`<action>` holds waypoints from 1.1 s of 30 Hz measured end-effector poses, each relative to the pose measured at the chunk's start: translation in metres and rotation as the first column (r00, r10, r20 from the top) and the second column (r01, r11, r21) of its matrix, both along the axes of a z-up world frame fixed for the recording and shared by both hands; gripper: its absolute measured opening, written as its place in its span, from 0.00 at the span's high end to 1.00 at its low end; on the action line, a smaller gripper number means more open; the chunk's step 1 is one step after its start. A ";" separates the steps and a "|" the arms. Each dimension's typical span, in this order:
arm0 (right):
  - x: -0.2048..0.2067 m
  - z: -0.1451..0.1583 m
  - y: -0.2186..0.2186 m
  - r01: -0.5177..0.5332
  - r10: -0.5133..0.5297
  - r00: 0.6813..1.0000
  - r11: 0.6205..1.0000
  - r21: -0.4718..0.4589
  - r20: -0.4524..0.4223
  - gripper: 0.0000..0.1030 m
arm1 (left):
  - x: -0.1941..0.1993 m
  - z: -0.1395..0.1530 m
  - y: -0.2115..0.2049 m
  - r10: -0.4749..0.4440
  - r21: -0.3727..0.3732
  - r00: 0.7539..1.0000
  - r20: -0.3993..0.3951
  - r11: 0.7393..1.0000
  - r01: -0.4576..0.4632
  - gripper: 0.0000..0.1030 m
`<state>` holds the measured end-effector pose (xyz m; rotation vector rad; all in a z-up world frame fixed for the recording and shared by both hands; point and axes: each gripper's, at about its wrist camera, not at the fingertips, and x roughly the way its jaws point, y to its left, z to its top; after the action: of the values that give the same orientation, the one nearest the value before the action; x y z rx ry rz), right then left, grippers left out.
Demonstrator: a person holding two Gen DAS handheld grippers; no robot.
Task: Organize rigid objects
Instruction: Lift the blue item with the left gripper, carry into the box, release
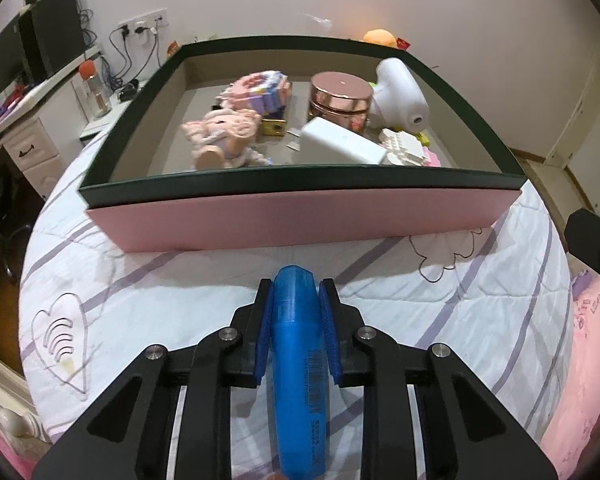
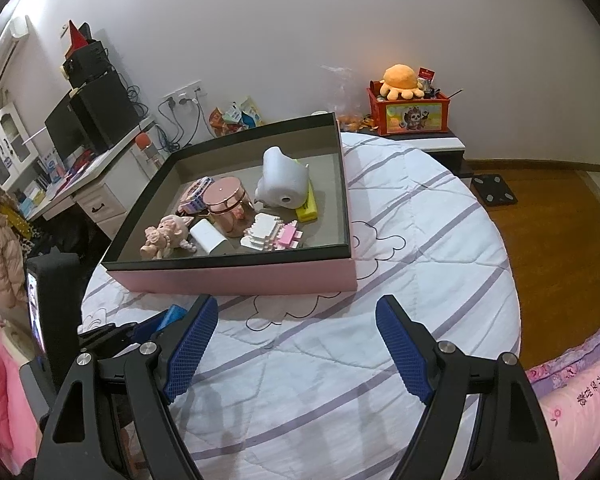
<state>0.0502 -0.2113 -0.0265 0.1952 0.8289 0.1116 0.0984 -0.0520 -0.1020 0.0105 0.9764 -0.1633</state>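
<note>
the blue highlighter is clamped lengthwise between the blue pads of the left gripper, its rounded cap pointing toward the pink box; its rear end is cut off by the lower edge of the left wrist view. in the right wrist view only a blue corner of it is seen past the near finger, the rest being hidden by the black linkage. the marker is held above the white quilted bed cover, just short of the box's near wall.

inside the dark-rimmed box are gathered a pink doll figure, a white rectangular block, a rose-gold round tin, a white duck-like figure, a yellow highlighter, a white and pink brick model and a pastel item at the back that is half covered by the tin and cannot be identified with certainty. the doll is blurred in the left wrist view, and the yellow highlighter is almost wholly hidden there behind the duck figure.

the right gripper is held wide open over the bed cover with nothing between its pads. an orange plush is perched on a red crate by the wall.
</note>
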 end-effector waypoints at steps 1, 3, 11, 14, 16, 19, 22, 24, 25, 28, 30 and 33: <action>0.000 0.000 0.001 -0.001 0.001 1.000 1.000 -0.001 0.001 0.20 | -0.001 0.001 0.003 0.005 -0.002 1.000 0.001 1.000 -0.005 0.78; 0.000 0.001 0.003 -0.005 0.005 1.000 1.000 -0.001 0.003 0.20 | -0.004 0.006 0.008 0.014 -0.003 1.000 0.010 1.000 -0.014 0.78; 0.000 0.003 0.009 -0.018 0.018 1.000 1.000 0.001 0.008 0.20 | -0.017 0.038 0.021 0.032 -0.020 0.997 0.076 0.999 -0.031 0.78; 0.002 0.005 0.011 -0.022 0.022 1.000 1.000 0.005 0.015 0.20 | -0.012 0.056 0.027 0.042 -0.023 0.993 0.110 0.999 -0.040 0.78; 0.005 0.007 0.014 -0.029 0.029 0.999 1.000 0.006 0.021 0.20 | -0.005 0.067 0.032 0.053 -0.028 0.990 0.130 0.998 -0.050 0.78; 0.013 0.014 0.018 -0.043 0.043 0.998 0.999 0.005 0.042 0.20 | 0.012 0.082 0.038 0.070 -0.033 0.985 0.158 0.997 -0.065 0.78; 0.022 0.019 0.022 -0.050 0.050 0.997 0.999 0.004 0.056 0.20 | 0.036 0.094 0.047 0.079 -0.049 0.982 0.174 0.996 -0.072 0.78; 0.031 0.022 0.023 -0.052 0.052 0.997 0.999 0.002 0.064 0.20 | 0.056 0.096 0.050 0.084 -0.051 0.981 0.177 0.996 -0.076 0.78; 0.034 0.023 0.023 -0.052 0.052 0.996 0.999 0.002 0.066 0.20 | 0.063 0.095 0.050 0.082 -0.053 0.981 0.173 0.996 -0.074 0.78; 0.046 0.023 0.023 -0.049 0.049 0.997 0.999 0.002 0.067 0.20 | 0.092 0.087 0.046 0.069 -0.051 0.986 0.150 0.997 -0.062 0.78; 0.054 0.021 0.022 -0.046 0.046 0.997 0.999 0.001 0.061 0.20 | 0.108 0.076 0.043 0.059 -0.049 0.990 0.128 0.997 -0.053 0.78; 0.064 0.016 0.021 -0.042 0.042 0.998 0.999 -0.002 0.048 0.20 | 0.132 0.059 0.039 0.052 -0.032 0.994 0.093 0.998 -0.049 0.78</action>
<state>0.1147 -0.1907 -0.0107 0.1737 0.7853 0.1543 0.2306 -0.0129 -0.0428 -0.0333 0.8793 -0.1299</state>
